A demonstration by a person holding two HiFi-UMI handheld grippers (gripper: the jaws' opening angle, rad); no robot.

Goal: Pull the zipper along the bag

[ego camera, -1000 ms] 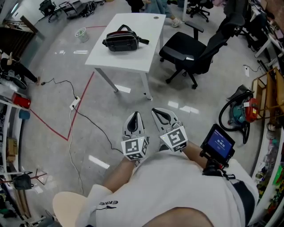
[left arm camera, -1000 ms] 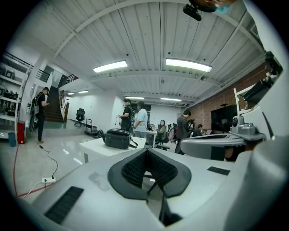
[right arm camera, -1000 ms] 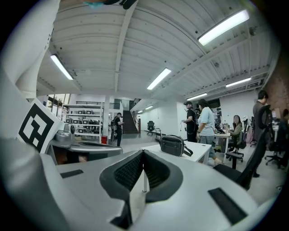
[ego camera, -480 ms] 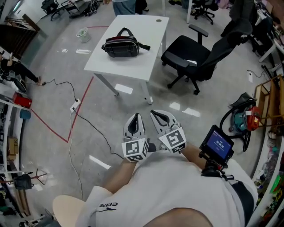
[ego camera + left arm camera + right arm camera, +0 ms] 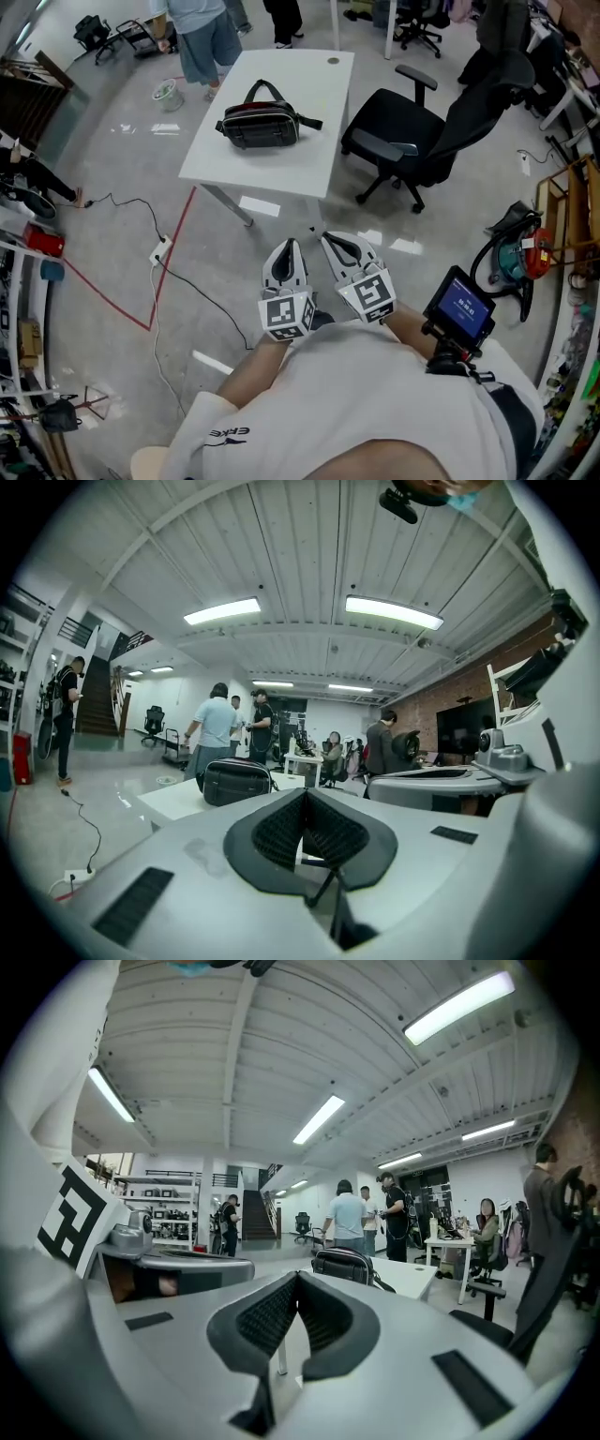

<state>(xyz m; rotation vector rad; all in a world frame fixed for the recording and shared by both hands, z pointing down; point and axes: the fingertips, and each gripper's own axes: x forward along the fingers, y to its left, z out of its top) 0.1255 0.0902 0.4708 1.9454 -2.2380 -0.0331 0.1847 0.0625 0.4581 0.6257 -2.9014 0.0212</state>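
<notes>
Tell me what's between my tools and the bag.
In the head view, only bare floor and the white table's near edge lie between the left tool, the right tool and the bag.

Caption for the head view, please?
Left tool and right tool, both shut, held near the body; black bag on white table ahead.

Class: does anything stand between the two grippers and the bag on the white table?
Nothing visible does. Only floor separates the left gripper and right gripper from the table holding the bag; the office chair stands aside, rightward.
</notes>
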